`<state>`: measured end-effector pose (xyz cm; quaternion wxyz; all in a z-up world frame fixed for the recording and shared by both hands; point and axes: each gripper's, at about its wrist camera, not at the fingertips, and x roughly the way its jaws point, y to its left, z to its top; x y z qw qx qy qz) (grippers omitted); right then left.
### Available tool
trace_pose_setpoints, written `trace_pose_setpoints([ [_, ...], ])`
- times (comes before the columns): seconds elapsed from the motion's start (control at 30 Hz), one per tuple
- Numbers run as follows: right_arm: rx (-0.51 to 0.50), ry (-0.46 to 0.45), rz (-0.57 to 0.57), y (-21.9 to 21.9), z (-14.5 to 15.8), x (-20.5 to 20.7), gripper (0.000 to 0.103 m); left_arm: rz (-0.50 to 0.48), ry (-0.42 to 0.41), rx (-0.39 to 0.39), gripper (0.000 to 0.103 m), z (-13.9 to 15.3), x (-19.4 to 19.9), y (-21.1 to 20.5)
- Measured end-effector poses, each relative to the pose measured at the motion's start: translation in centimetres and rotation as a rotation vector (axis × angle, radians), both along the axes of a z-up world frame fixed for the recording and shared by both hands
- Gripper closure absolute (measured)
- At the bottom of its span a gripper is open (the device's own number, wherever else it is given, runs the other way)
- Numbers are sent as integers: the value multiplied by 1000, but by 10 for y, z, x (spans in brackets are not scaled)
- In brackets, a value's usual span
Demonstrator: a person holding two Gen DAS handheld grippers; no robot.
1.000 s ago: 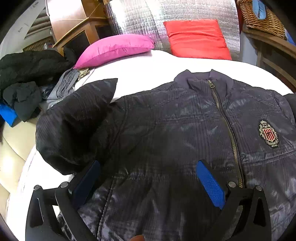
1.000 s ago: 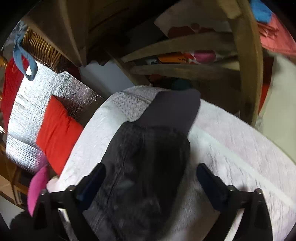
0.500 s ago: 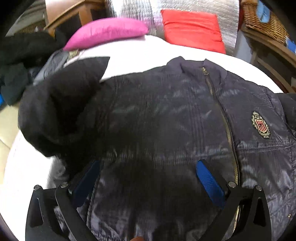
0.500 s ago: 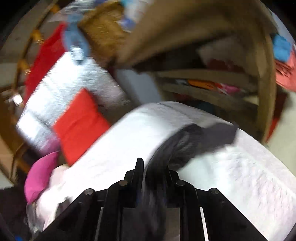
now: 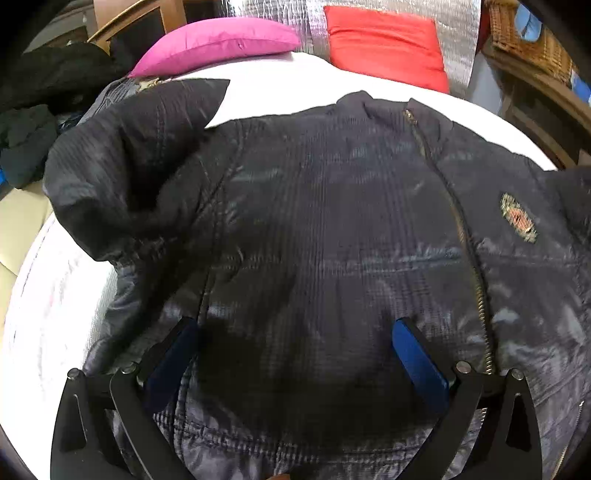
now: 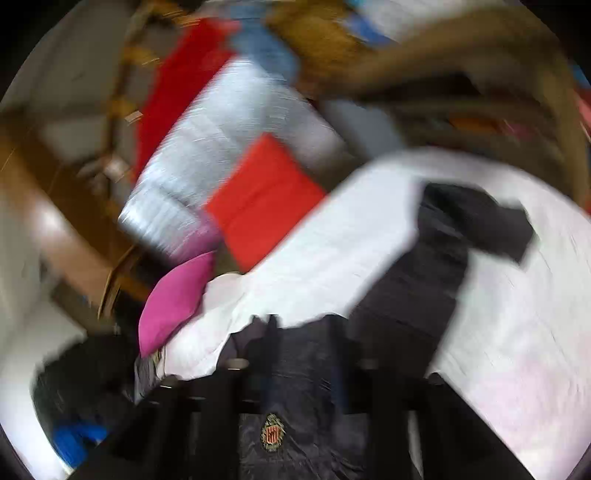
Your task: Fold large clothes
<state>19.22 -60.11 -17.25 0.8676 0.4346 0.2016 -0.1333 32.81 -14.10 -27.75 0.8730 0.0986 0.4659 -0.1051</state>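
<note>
A dark navy quilted jacket (image 5: pixel 332 229) lies front up on the white bed (image 5: pixel 280 81), zipped, with a red and gold crest (image 5: pixel 517 218) on its chest. Its left sleeve (image 5: pixel 125 162) is bunched up at the left. My left gripper (image 5: pixel 295 354) is open and hovers over the jacket's lower front, blue pads wide apart. In the blurred right wrist view my right gripper (image 6: pixel 303 354) is shut on the jacket's right sleeve (image 6: pixel 443 258) and holds it lifted over the body; the crest (image 6: pixel 272 432) shows below.
A pink pillow (image 5: pixel 218 40) and a red pillow (image 5: pixel 384 40) lie at the head of the bed against a silver quilted headboard (image 5: pixel 306 11). Dark clothes (image 5: pixel 44 88) are piled at the left. A wooden shelf with a wicker basket (image 5: pixel 528 40) stands at the right.
My right gripper shut on the right sleeve and swung it up and inward over the jacket. My left gripper moved forward and lower over the jacket front, still open.
</note>
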Motion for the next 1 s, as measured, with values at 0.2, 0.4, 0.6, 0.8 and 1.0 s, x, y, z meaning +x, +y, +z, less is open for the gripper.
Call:
trace_pose_setpoints([
  [0.2,233,-99,-181,-73,-43,-38,4,25,-11,20,0,-8,2,-7],
  [0.4,476,-166,-181,-130,-79,-13,4,66,-16,5,0,-11,-1,-6],
  [0.6,637,-194,-337,-172,-116,-2,4,70,-63,4,0,-14,-7,-6],
  [0.8,647,-186,-425,-196,-138,5,33,61,-56,22,0,-13,-4,-8],
  [1.0,446,-113,-430,-192,-113,7,70,26,-80,57,0,4,1,-15],
])
